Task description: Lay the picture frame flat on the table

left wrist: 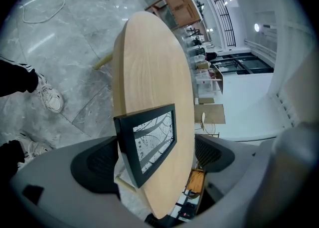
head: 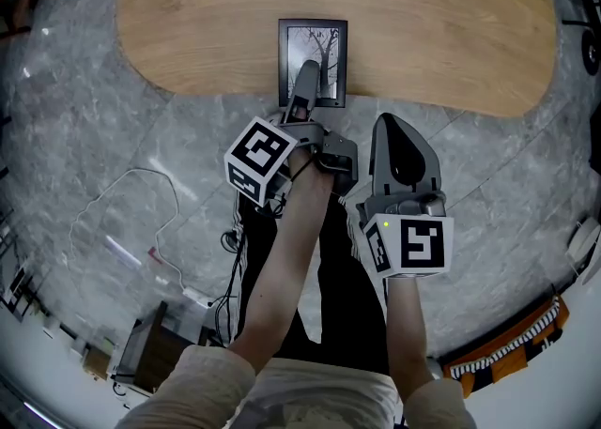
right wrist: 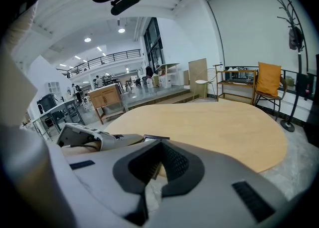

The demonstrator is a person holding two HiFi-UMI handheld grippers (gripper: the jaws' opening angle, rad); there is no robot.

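A black picture frame point(head: 313, 61) with a bare-tree print is at the near edge of the oval wooden table point(head: 423, 33). In the left gripper view the frame point(left wrist: 149, 137) looks tilted against the tabletop point(left wrist: 149, 62), not flush with it. My left gripper point(head: 309, 75) reaches over the table edge onto the frame. Its jaws are open, and the frame sits between the two pads point(left wrist: 94, 164), nearer the left one. My right gripper point(head: 402, 136) hangs back over the floor right of the frame, shut and empty. In its own view the right gripper point(right wrist: 159, 144) points at the table point(right wrist: 209, 127).
The floor is grey marble point(head: 84, 136), with a white cable point(head: 141, 194) and a wooden box point(head: 155, 352) to the left. An orange seat point(head: 512, 352) lies at lower right. Beyond the table are a yellow chair point(right wrist: 269, 80), a coat rack point(right wrist: 294, 27) and a wooden cabinet point(right wrist: 104, 100).
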